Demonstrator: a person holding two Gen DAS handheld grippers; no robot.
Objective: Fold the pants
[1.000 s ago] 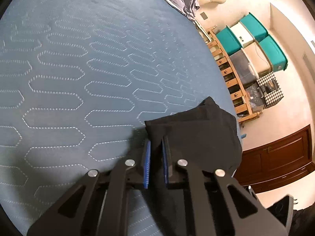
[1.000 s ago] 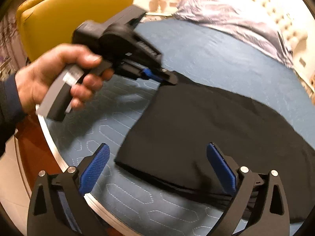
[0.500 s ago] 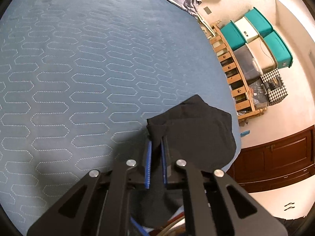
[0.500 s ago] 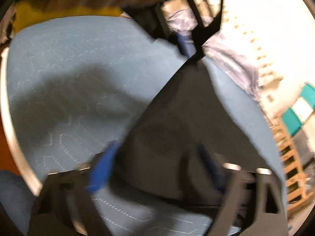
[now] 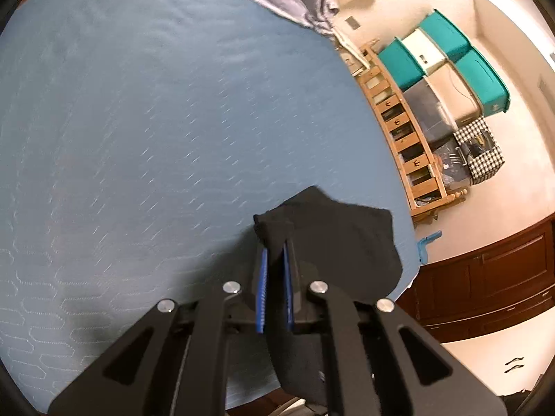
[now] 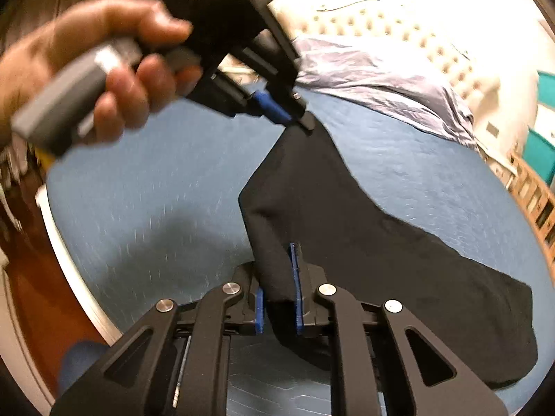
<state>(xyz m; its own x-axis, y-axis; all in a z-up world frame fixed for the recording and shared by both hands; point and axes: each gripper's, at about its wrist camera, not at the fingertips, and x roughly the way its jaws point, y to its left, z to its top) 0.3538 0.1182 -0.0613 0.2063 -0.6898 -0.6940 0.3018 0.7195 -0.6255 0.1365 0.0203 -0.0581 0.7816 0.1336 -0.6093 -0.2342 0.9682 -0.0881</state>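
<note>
The black pants (image 6: 364, 242) hang lifted above the blue quilted bed (image 6: 156, 190), one end still draped on it at the lower right. My right gripper (image 6: 279, 277) is shut on a fold of the pants near their lower edge. My left gripper (image 6: 295, 119), held by a hand (image 6: 104, 79), is shut on an upper corner. In the left wrist view the left gripper (image 5: 274, 249) pinches bunched black pants (image 5: 340, 239) over the bed (image 5: 156, 138).
A crumpled grey-lilac blanket (image 6: 381, 79) lies at the head of the bed by a tufted headboard (image 6: 399, 24). A wooden shelf (image 5: 406, 135) with teal bins (image 5: 447, 52) stands beyond the bed's right edge, a dark wooden cabinet (image 5: 485, 277) beside it.
The right gripper went from open over the flat pants to shut on them. Both grippers have lifted the cloth off the bed, and the left one rose and swung toward the headboard.
</note>
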